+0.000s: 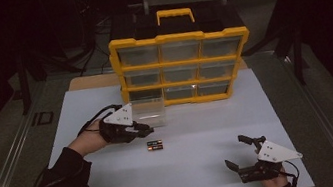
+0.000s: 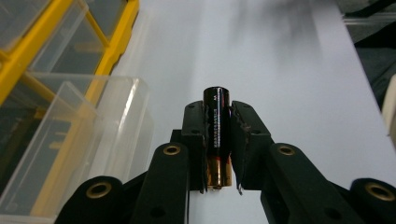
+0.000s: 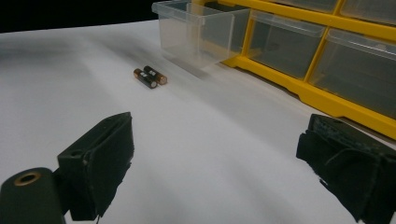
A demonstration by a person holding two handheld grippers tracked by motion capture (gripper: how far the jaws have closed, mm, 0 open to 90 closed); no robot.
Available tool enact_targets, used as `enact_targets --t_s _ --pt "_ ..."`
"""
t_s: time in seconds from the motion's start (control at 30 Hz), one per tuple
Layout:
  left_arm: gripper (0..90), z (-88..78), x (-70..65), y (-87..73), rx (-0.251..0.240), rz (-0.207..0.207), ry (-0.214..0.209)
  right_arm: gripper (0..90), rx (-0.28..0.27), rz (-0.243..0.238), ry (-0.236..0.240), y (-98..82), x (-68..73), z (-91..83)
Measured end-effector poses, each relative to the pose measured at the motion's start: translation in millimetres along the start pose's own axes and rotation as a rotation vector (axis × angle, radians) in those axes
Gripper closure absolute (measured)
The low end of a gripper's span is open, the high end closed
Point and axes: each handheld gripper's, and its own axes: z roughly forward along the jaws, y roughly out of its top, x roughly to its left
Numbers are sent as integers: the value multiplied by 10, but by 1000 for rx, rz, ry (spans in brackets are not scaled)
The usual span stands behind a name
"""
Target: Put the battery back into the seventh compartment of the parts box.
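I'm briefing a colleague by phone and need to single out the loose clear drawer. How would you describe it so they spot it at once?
Start at the yellow organizer standing at the back of the white table. In front of its lower left corner sits the clear drawer, by the left gripper. Unlike the other drawers, it is pulled out of the frame and rests alone on the table.

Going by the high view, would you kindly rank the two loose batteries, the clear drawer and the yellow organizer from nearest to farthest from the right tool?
1. Two loose batteries, mid-table.
2. Clear drawer, behind the batteries.
3. Yellow organizer, at the table's back.
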Motion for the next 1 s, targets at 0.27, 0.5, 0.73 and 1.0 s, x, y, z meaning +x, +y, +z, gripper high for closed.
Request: enact_targets --t_s 0.27,0.5,0.73,1.0 --pt "756 -127 72 149 -28 10 11 86 -1 -1 1 2 1 -5" --pt "756 -220 180 254 -41 14 35 86 -2 0 1 4 3 -6" --pt "756 -281 347 305 -45 -9 54 86 -3 -1 1 4 4 -10" --pt "756 -288 545 323 -39 -34 89 86 -3 3 3 6 6 -15"
